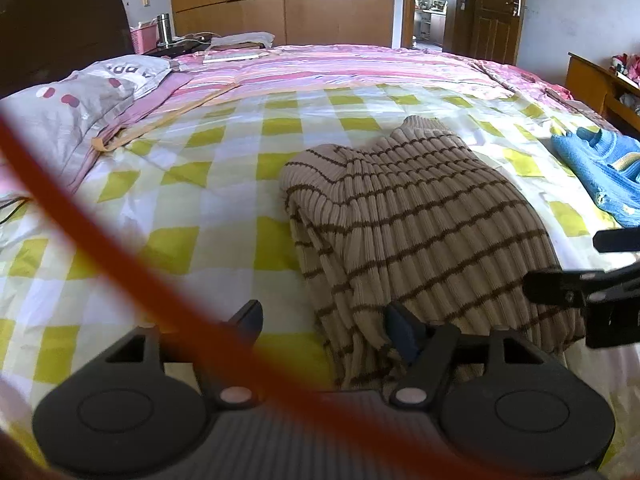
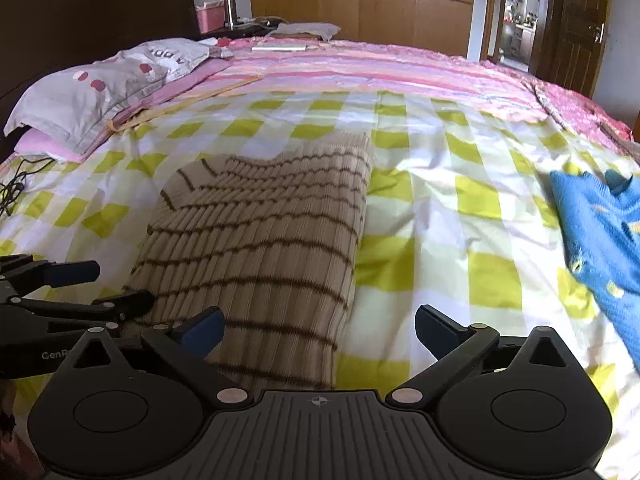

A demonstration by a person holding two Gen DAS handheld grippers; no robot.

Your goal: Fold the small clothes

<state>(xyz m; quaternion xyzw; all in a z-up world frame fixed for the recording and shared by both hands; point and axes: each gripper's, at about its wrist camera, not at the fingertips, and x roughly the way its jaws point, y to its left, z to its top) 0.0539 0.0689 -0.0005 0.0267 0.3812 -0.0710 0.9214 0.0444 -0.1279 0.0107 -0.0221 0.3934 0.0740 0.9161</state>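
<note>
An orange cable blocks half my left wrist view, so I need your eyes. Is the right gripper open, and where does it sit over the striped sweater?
Observer: The right gripper is open, jaws wide, straddling the near right edge of the striped sweater.
Operator: What is under each finger?
Observer: Its left finger is over the sweater; its right finger is over the bare checked sheet.
</note>
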